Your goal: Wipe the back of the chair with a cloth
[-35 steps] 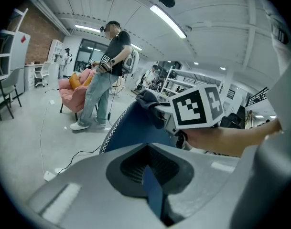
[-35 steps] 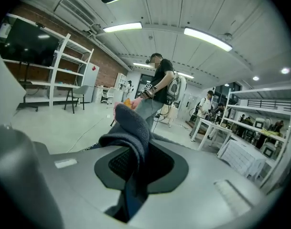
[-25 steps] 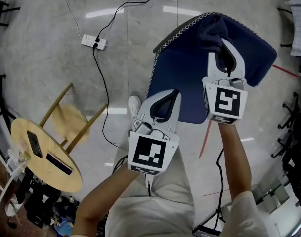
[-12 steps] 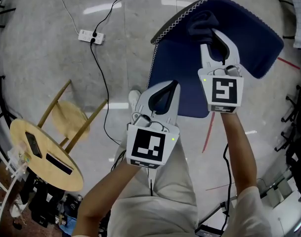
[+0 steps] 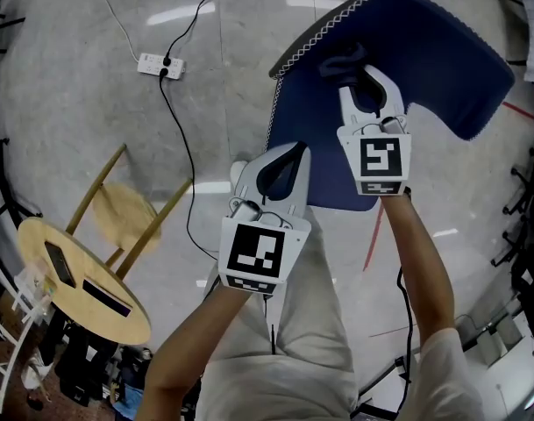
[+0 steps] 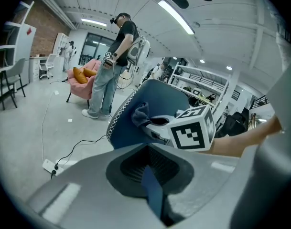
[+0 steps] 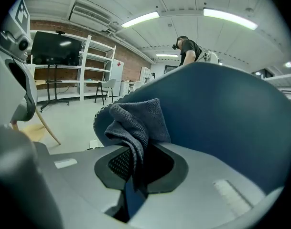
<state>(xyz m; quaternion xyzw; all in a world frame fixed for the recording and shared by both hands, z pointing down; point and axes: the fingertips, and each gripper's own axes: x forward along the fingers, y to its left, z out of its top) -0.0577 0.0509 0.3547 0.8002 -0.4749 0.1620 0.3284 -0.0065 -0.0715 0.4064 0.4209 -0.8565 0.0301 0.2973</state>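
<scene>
Jaws: we keep the left gripper (image 5: 287,160) closed on nothing, idle; the right gripper (image 5: 365,75) is clamped on the cloth (image 5: 339,62), pressed to the chair back (image 5: 433,51). Over the last second the cloth has travelled leftward across it: wiping is under way.

Head downward; both others near chair (image 5: 424,51)
</scene>
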